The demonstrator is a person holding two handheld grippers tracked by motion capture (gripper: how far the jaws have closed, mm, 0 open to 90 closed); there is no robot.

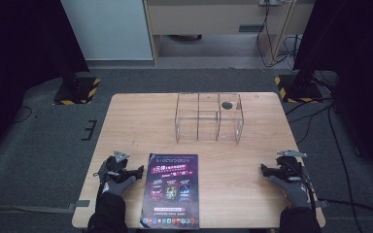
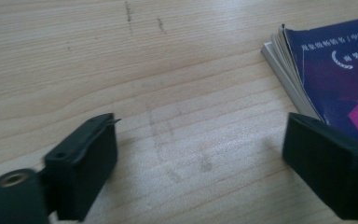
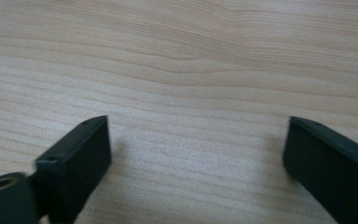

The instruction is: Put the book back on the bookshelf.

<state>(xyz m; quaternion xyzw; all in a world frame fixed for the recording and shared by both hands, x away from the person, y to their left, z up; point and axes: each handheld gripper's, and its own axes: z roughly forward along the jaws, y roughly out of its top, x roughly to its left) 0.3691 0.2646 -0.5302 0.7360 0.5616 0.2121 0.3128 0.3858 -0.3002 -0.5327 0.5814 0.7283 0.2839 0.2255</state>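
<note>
A dark purple magazine (image 1: 171, 190) lies flat at the table's front centre; its corner and page edges (image 2: 326, 70) show in the left gripper view. A clear acrylic organiser (image 1: 209, 118) with several compartments stands behind it, toward the back of the table. My left gripper (image 1: 137, 172) rests on the table just left of the magazine, jaws wide apart over bare wood (image 2: 200, 149). Near the front right edge my right gripper (image 1: 265, 170) lies open too, with nothing between its jaws (image 3: 198, 149).
The wooden table (image 1: 136, 121) has a dark round hole (image 1: 227, 104) seen through the organiser's back right cell. Black stands with yellow-striped bases (image 1: 77, 90) flank the table on the grey floor, and cables (image 1: 335, 145) run along the right.
</note>
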